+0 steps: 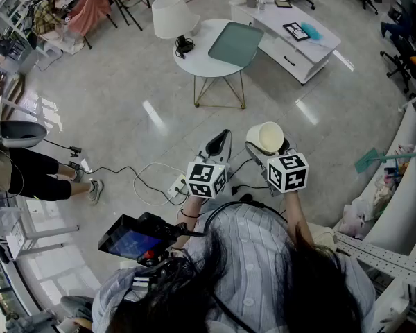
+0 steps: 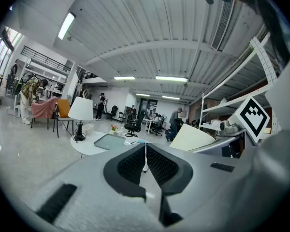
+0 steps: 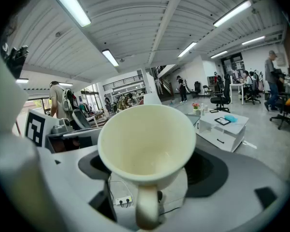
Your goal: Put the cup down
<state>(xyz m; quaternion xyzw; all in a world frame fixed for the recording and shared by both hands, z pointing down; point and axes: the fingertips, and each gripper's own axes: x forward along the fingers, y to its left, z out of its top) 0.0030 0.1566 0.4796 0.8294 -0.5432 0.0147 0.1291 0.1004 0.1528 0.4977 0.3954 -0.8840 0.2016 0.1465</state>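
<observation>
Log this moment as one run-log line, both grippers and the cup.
right gripper: shut on cup, held over floor | left gripper: shut, empty | cup: not yet down | round table: ahead, apart

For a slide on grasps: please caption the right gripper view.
Right gripper holding an empty cream cup between its fingers, handle nearest the camera.

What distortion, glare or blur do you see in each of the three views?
Head view: sharp, with white glare streaks on the glossy floor. Left gripper view: strong fisheye, ceiling lines bend, corners black, fingers near the lens look soft. Right gripper view: same fisheye; ceiling lights blown out, cup evenly lit.
</observation>
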